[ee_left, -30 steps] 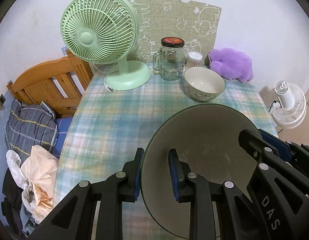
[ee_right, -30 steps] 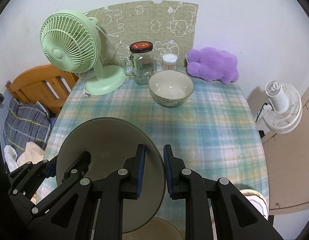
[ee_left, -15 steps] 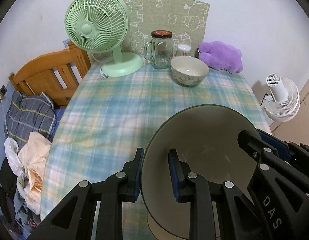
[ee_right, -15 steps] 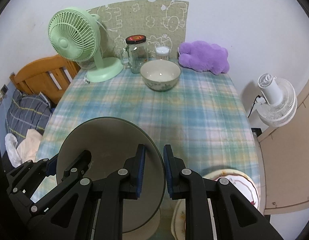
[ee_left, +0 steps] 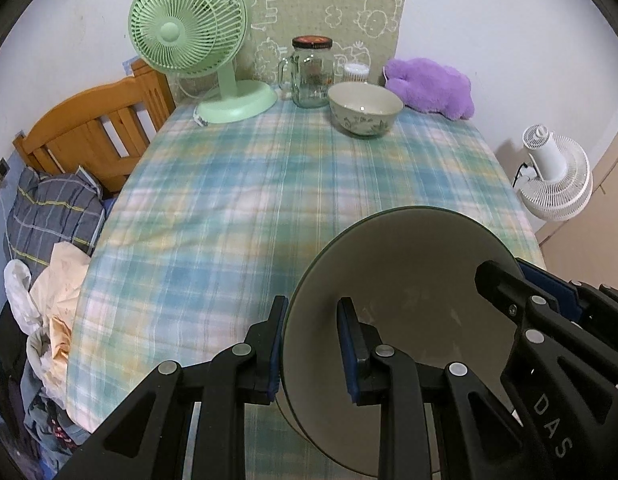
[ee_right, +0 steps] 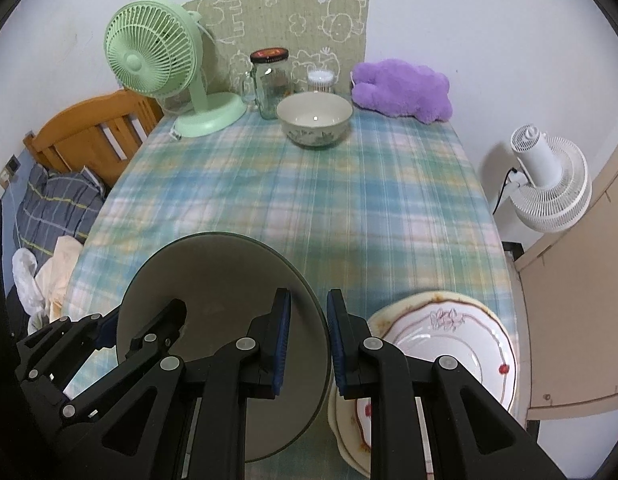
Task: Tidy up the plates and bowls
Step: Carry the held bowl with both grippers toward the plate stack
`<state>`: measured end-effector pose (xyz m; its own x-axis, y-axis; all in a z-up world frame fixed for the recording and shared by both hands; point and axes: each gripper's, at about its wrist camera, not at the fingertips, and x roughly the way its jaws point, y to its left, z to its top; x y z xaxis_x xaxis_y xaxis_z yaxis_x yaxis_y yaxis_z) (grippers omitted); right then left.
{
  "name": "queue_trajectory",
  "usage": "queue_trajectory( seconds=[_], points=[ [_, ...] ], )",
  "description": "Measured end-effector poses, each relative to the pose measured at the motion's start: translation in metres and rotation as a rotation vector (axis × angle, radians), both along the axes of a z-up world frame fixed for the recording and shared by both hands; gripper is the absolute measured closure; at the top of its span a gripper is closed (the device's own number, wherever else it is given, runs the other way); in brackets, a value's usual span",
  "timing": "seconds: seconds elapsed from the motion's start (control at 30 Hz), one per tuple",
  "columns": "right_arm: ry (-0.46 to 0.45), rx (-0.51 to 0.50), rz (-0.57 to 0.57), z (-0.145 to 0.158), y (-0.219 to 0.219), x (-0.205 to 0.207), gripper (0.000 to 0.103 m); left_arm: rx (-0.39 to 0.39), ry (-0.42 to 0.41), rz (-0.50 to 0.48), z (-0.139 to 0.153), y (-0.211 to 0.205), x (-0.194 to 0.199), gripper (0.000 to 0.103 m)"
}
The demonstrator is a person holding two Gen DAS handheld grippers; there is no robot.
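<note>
Matt plate (ee_left: pixel 413 280); glossy (glazed) bowl (ee_left: pixel 365 114)

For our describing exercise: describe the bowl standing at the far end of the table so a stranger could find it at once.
Start at the table with the plaid cloth and look to its far end, by the wall. The bowl stands there just in front of the lidded glass jar, between the green fan and the purple plush toy. It alone is open-topped: cream, with leafy green sprigs outside.

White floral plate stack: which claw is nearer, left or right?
Right. The right claw, shut on the grey plate's right rim, sits right beside the white floral plates. The left claw grips the opposite rim, a plate's width farther.
</note>
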<state>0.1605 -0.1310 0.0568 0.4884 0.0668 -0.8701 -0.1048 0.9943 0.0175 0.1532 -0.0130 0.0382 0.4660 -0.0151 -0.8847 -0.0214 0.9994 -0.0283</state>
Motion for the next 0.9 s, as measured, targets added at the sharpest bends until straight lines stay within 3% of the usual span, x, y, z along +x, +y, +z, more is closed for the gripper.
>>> queue_trajectory(
  seconds=[0.53,0.9],
  points=[
    [0.091,-0.018,0.008,-0.031,0.008,-0.01,0.081,-0.012,0.087,-0.003,-0.033,0.008,-0.009,0.08],
    [0.11,-0.016,-0.003,-0.038,0.013,-0.008,0.081,0.016,0.08,-0.01,-0.036,0.011,-0.007,0.08]
  ],
)
